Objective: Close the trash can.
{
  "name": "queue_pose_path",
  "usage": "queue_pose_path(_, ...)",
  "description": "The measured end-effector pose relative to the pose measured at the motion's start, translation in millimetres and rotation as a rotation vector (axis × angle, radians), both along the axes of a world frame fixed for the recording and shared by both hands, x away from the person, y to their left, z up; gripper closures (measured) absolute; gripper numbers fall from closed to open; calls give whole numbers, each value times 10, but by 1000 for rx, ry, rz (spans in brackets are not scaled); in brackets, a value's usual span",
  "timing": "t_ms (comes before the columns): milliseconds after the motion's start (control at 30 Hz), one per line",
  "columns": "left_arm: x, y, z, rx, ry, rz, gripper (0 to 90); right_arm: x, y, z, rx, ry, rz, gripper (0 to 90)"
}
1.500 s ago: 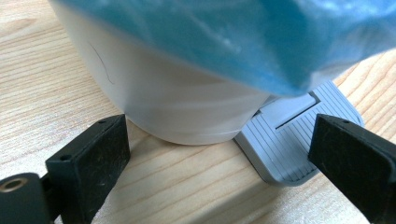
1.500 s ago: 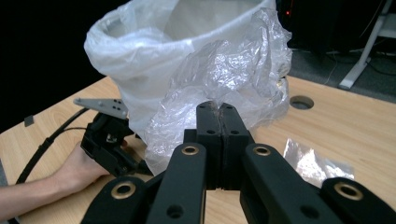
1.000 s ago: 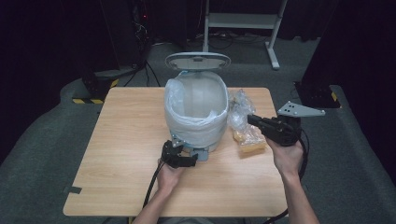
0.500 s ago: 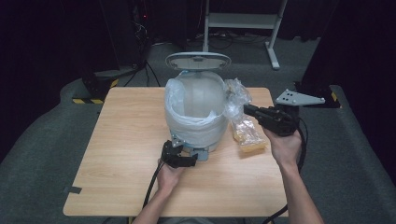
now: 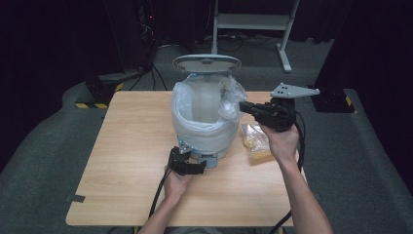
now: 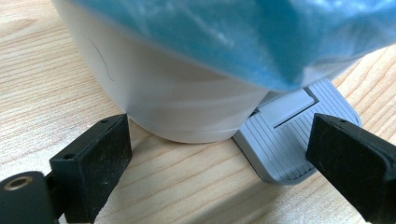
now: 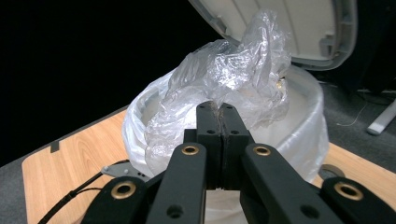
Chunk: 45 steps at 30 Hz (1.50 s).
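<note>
Currently the right tool (image 5: 242,106) is clenched on a crumpled clear plastic bag (image 7: 233,74), held at the bin's (image 5: 202,134) right rim, not yet dropped inside. Left tool (image 5: 198,165) is released, its jaws straddling the pedal (image 6: 292,140) at the bin's base near the desk (image 5: 122,161) middle; lid (image 5: 207,63) stands up. One food packet (image 5: 255,141) left by the desk's right edge.

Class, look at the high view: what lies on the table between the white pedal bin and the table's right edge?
In the high view, a clear packet of yellowish food lies on the table right of the bin, below the right claw.
</note>
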State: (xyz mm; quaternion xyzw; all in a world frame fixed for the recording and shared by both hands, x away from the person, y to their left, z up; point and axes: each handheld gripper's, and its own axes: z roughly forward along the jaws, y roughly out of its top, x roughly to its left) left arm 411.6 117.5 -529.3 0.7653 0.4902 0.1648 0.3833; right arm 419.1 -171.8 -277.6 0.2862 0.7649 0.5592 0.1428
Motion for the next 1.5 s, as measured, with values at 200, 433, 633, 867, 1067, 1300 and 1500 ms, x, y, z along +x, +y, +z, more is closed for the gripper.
queue_pose_path(200,0,2,1,-1,1,-1,71,79,92,-32,1,17,14,892)
queue_pose_path(433,-1,2,1,-2,0,-1,74,182,193,-74,2,34,18,891)
queue_pose_path(633,-1,1,0,-3,-1,0,74,275,278,-135,-6,52,20,891)
queue_pose_path(867,-1,1,0,-3,-1,0,75,324,325,-171,-11,62,18,889)
queue_pose_path(1067,-5,-1,1,0,-4,0,76,360,358,-200,-18,72,17,863)
queue_pose_path(1300,-8,-4,1,2,-7,1,76,394,377,-225,-18,84,1,735)
queue_pose_path(1500,-7,-4,1,1,-7,1,77,385,330,-252,16,79,-15,581)
